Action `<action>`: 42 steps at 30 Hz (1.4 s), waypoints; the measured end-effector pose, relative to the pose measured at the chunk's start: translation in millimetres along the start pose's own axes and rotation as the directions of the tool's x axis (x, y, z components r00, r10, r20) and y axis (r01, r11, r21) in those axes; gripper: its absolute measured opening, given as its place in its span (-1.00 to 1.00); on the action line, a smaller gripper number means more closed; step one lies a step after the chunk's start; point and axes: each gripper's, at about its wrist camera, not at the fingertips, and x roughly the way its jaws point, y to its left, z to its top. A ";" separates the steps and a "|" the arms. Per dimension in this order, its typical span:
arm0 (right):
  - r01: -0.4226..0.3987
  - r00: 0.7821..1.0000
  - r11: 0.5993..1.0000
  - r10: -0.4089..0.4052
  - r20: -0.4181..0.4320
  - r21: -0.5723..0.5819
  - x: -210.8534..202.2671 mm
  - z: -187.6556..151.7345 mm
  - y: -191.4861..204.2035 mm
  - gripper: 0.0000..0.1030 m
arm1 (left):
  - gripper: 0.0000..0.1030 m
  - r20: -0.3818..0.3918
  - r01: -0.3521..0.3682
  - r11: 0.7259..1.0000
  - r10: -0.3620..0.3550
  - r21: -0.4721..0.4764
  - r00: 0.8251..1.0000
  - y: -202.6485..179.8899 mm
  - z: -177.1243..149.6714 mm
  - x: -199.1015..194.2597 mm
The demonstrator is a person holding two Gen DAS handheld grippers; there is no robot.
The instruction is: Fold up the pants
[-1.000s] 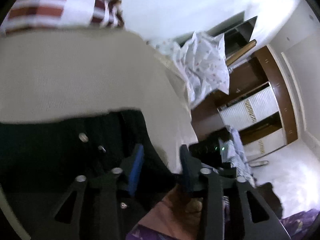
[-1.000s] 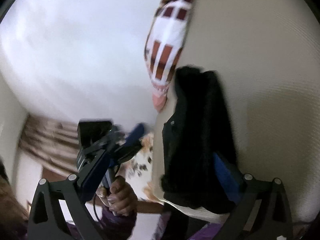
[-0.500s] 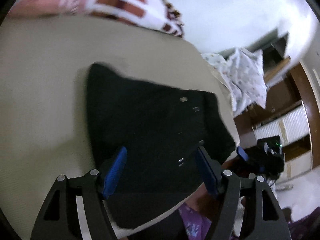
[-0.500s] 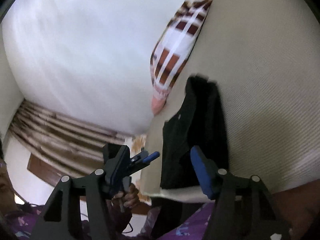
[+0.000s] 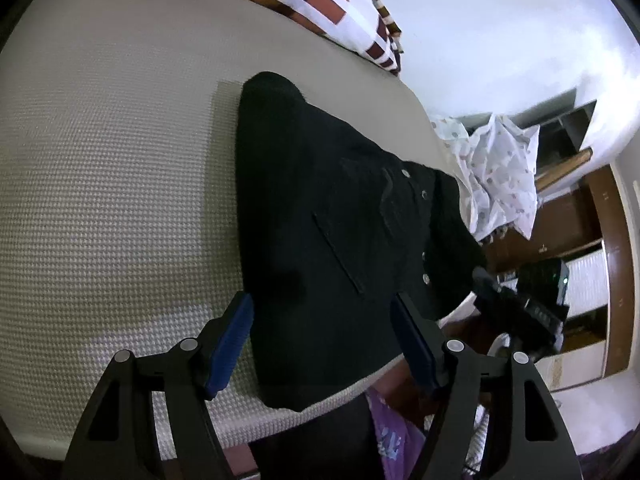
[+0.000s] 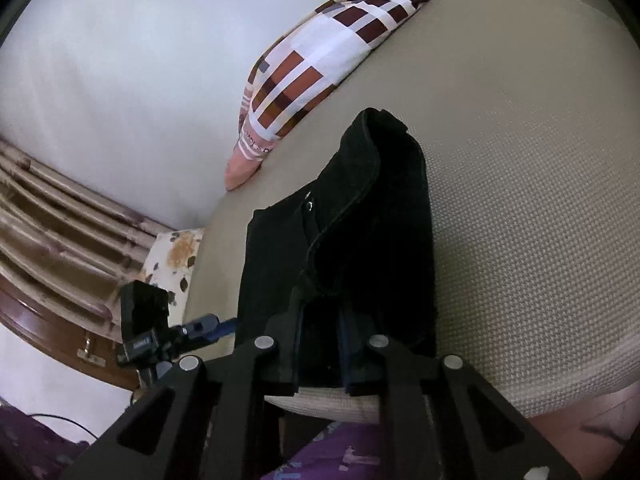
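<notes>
Black pants lie folded in a compact stack on the beige mattress. They also show in the right wrist view. My left gripper is open and empty, its blue pads apart above the stack's near edge. My right gripper has its fingers close together at the near edge of the pants, with black fabric in the narrow gap between them. The left gripper shows at the left of the right wrist view, and the right gripper at the right of the left wrist view.
A checked brown and white pillow lies at the far end of the mattress, also seen in the right wrist view. A white printed cloth hangs beside the bed. A wooden wardrobe stands at the right. Curtains hang at the left.
My left gripper has opened, let go of the pants and drawn back above the stack. My right gripper has gone from wide open to nearly closed on the stack's near edge.
</notes>
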 end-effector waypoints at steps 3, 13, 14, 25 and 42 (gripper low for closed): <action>-0.102 0.994 0.990 0.098 0.051 0.094 -17.3 -7.5 -1.9 -0.73 | 0.38 0.005 -0.010 0.999 0.010 0.031 1.000 -6.3 -0.4 -4.2; -0.192 0.981 0.916 0.182 0.061 0.352 -18.9 -28.0 -68.1 -0.55 | 0.38 -0.015 -0.049 0.997 0.050 0.065 0.999 -13.4 4.1 7.0; -0.163 0.987 0.933 0.153 0.055 0.322 -26.5 -23.4 -63.9 -0.24 | 0.38 -0.017 -0.054 0.996 0.055 0.074 0.998 -14.5 3.7 7.3; 0.043 0.998 0.991 -0.035 -0.061 0.129 -13.0 7.8 -46.1 0.65 | 0.41 -0.031 -0.058 0.997 0.060 0.054 0.998 -9.2 -0.8 18.2; -0.310 0.951 0.951 0.310 -0.002 0.007 5.1 37.5 55.2 -0.56 | 0.50 0.078 -0.103 0.994 0.106 -0.043 0.991 13.2 18.1 -21.0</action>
